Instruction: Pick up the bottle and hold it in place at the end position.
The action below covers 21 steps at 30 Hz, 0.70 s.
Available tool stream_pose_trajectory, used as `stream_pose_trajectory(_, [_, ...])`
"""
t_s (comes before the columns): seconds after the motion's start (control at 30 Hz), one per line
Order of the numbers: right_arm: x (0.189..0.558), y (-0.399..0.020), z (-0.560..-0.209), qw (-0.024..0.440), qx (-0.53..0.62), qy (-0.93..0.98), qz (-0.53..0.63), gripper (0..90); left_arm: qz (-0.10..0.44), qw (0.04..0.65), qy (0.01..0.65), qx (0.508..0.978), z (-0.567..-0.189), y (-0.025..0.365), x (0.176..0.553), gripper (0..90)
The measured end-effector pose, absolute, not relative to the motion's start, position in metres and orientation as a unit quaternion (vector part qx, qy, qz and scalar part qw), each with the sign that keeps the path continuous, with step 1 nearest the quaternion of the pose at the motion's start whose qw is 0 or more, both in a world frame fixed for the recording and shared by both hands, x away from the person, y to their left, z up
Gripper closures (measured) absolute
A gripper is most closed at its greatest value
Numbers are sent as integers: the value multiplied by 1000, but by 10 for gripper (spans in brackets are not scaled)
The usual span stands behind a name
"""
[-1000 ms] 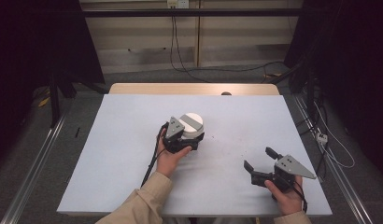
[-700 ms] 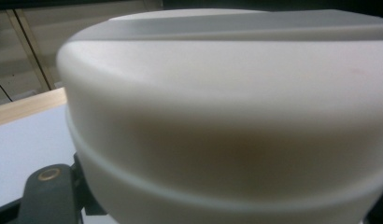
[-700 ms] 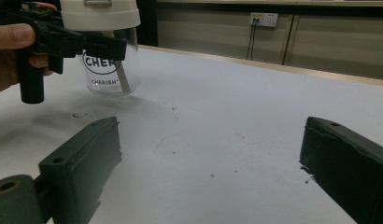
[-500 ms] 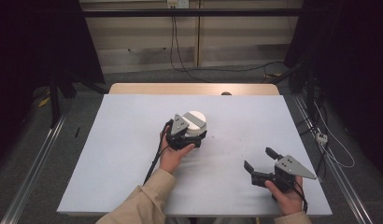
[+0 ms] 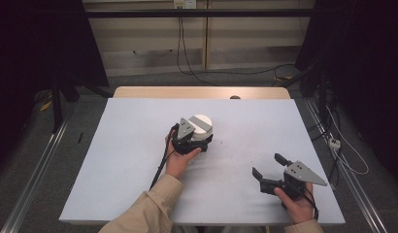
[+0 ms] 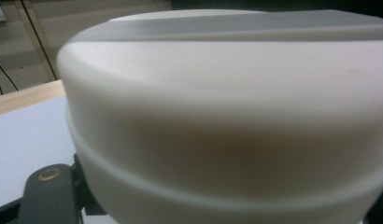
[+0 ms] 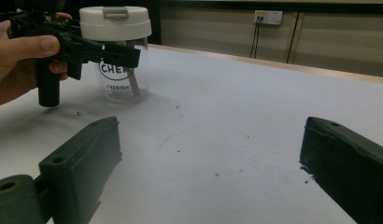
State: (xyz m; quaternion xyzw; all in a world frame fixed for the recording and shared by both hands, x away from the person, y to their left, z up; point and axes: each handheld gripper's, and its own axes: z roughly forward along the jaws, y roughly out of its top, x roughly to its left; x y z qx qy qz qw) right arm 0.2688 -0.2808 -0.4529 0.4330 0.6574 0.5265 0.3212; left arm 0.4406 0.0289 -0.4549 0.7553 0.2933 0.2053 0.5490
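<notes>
- two grippers: left gripper [image 5: 196, 141] is clamped around the jar [image 7: 119, 70] just under its white lid [image 5: 202, 122], mid-table [image 5: 119, 145].
- right gripper [image 5: 269, 171] rests apart, jaws wide, holding nothing.
- likely step: steadying the jar; next, the right probably needs to reach the lid.

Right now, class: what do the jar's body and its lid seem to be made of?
The jar body looks like clear glossy plastic, possibly glass: the table shows through it, and white lettering is printed on it. Its lid looks like matte white opaque plastic, smooth and softly shaded, with a grey tab on top. The left gripper clasps the jar below the lid.
</notes>
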Motion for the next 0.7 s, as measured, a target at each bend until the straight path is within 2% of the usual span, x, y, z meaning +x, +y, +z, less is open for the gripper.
stream_pose_trajectory(0.7, [269, -280, -453, 320, 436, 656, 527, 50, 220, 550, 288, 752, -461, 27, 446, 184])
